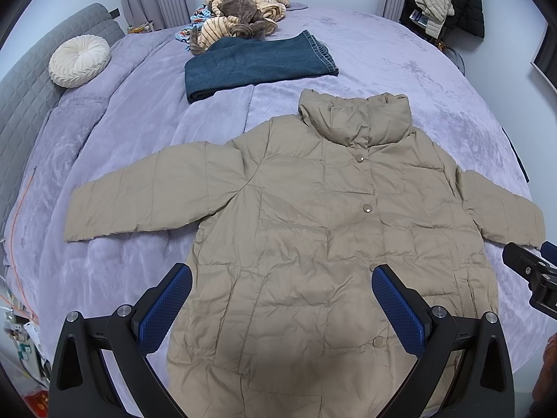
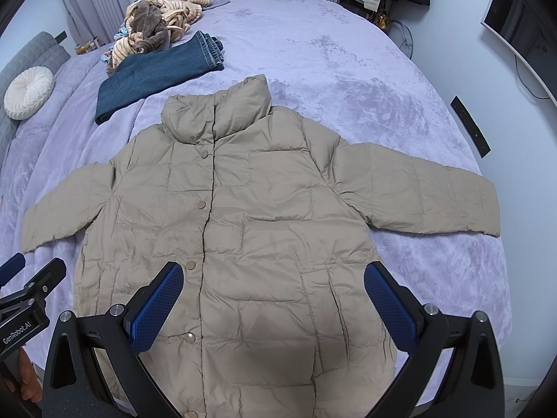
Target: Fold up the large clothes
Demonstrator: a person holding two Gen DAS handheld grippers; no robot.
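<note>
left claw (image 1: 282, 299), right claw (image 2: 273, 296): wide open, empty, over beige puffer jacket (image 2: 243, 216) spread flat on bed (image 2: 348, 69); unfolded; next likely sleeve fold.

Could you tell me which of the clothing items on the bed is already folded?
The blue jeans beyond the collar: folded flat, whereas the beige puffer jacket lies spread open and the striped clothes are heaped.

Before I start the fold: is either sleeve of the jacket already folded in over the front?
No, both sleeves of the jacket lie spread outward on the bed.
</note>
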